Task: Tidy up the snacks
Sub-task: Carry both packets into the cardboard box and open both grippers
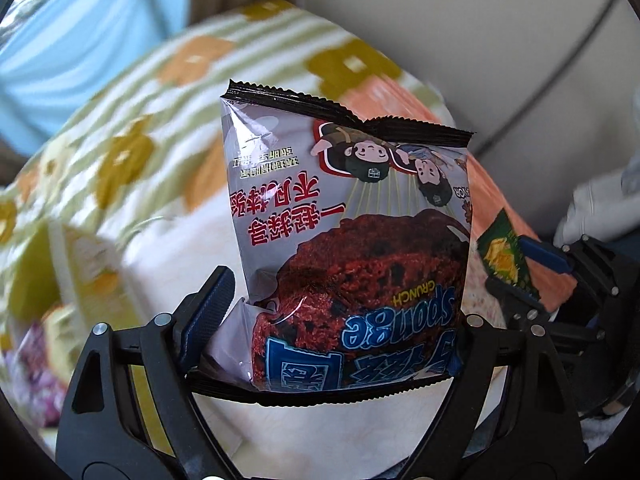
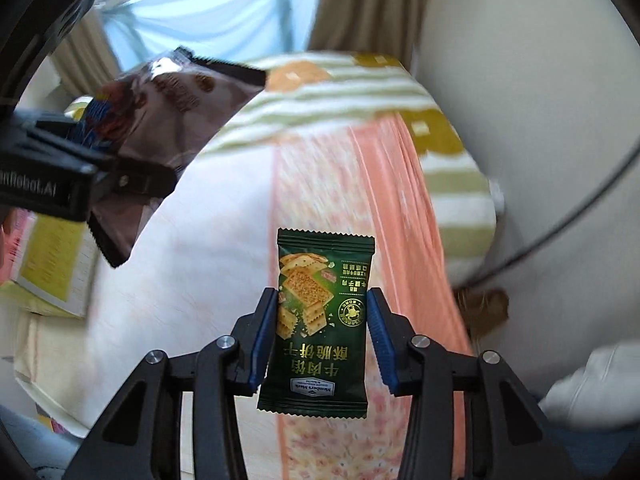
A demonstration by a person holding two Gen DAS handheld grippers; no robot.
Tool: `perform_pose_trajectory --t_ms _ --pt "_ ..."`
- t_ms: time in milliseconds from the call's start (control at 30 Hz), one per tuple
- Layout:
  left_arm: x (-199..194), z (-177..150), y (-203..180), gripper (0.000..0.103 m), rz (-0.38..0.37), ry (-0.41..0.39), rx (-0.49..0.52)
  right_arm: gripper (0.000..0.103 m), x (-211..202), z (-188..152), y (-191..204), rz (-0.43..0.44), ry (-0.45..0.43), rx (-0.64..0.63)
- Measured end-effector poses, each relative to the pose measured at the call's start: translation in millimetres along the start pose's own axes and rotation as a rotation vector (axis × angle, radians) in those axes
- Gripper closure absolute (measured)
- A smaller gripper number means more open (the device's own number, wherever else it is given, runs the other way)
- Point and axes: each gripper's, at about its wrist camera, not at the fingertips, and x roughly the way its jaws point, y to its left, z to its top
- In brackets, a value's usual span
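A large silver bag of chocolate sponge cake (image 1: 352, 208) stands upside down between the jaws of my left gripper (image 1: 344, 296), which is shut on its lower part; its right finger is hidden behind the bag. The bag hangs above the bed. My right gripper (image 2: 321, 298) is shut on a small dark green cracker packet (image 2: 320, 312), one blue pad on each side edge. The right wrist view shows the left gripper (image 2: 120, 168) with the silver bag (image 2: 168, 112) at upper left. At the right of the left wrist view are the right gripper (image 1: 532, 276) and the green packet (image 1: 504, 260).
Below lies a bed with a flower-patterned blanket (image 2: 320, 84) and an orange-striped sheet (image 2: 380, 200). A yellow box (image 2: 52, 264) sits at the left edge. A white wall with a dark cable (image 2: 560, 232) is on the right, near a white sleeve (image 2: 592, 380).
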Motion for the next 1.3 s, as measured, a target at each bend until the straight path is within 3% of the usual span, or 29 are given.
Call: perform_pose_trajectory --t_ms 300,667,967,1067,1133,1300 --pt "-96.4 -44.4 113.9 0.018 0.142 -0.125 -0.302 0.062 -52.7 81.8 83.6 0.213 -0.156 -0.203" --pt "-126.1 -105.8 246.8 0.018 0.209 -0.123 -0.524 0.062 -44.0 133.6 217.2 0.430 -0.165 -0.334" --pt "-82.6 -100.4 312.6 0.017 0.147 -0.049 -0.538 0.062 -18.9 149.3 274.7 0.444 -0.111 -0.332" --pt "-73.9 -97.4 322.3 0.012 0.125 -0.040 -0.520 0.062 -10.1 153.1 284.6 0.423 -0.090 -0.317" --pt "-72.9 -99.7 325.4 0.001 0.107 -0.046 -0.504 0.062 -5.0 153.0 288.5 0.411 -0.071 -0.300" --pt "-80.5 -111.8 329.7 0.001 0.075 -0.060 -0.489 0.062 5.9 152.4 294.1 0.390 -0.032 -0.262"
